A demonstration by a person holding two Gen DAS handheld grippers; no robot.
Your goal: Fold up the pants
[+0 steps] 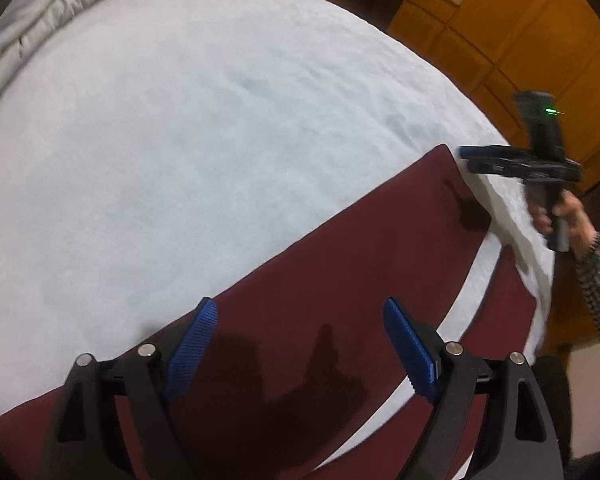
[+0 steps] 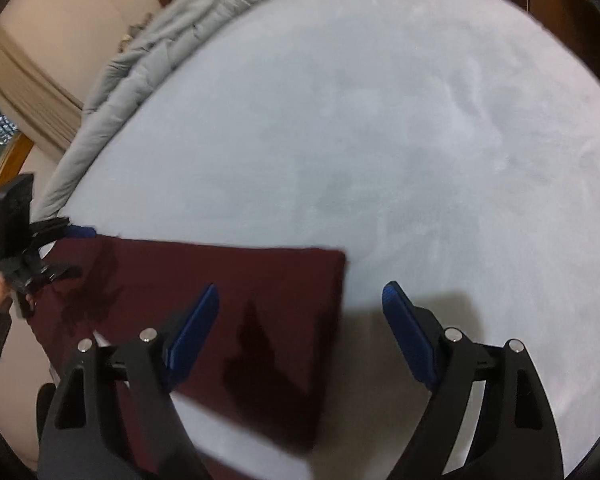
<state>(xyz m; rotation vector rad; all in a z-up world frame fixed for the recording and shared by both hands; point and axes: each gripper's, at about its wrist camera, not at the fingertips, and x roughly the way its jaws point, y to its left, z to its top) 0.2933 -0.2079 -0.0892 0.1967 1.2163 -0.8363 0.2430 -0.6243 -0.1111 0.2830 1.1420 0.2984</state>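
We have the maroon pants [image 1: 312, 280] lying flat on the pale bed [image 1: 180, 140], close to its near edge, with the long axis running sideways across our front, from the left claw [image 1: 300, 348] towards the right claw [image 2: 300, 340]. Both claws are wide open with nothing between the blue pads; no cloth is pinched by either. In the left wrist view the left claw hangs directly over the cloth, the maroon band passing under both fingers, and the far corner of the garment sits well off to the right, just beside the other claw's tips. In the right wrist view the right claw straddles the end edge of the pants [image 2: 236, 300]: its left finger is over cloth, its right finger over bare bed, so the fabric lies down and to the left of that claw. A narrow strip of bedsheet shows between two maroon parts, which we read as the gap between legs or layers, though we cannot tell which. We judge the right hand nearer to an end corner, the left nearer to the opposite stretch of the garment; each has cloth right below it
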